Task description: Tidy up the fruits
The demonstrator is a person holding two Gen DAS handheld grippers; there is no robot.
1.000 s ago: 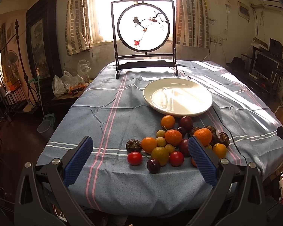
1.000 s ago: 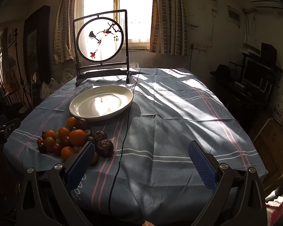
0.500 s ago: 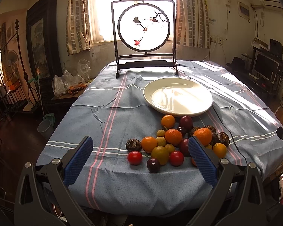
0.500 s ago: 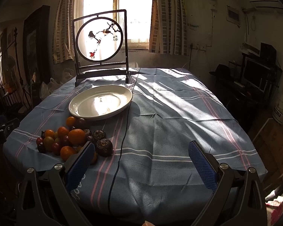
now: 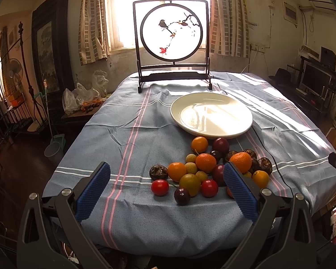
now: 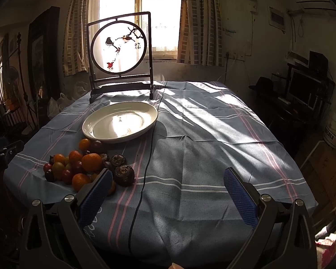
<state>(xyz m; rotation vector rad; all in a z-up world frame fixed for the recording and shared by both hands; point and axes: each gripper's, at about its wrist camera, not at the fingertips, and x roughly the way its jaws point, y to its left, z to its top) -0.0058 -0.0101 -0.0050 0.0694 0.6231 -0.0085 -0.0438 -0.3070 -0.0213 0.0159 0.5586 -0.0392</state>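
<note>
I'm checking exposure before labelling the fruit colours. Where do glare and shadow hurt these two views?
Left wrist view: the window is blown out and sun glares off the white plate, but the fruit pile is evenly lit. Right wrist view: the fruit pile is backlit and dim, and striped shadows cross the tablecloth.

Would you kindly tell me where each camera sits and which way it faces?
Left wrist: on the left gripper, facing the fruit pile and plate; its open blue fingers show.
Right wrist: on the right gripper, facing bare tablecloth, pile at left; open fingers show.
Shared: plate, pile, bird screen.
</note>
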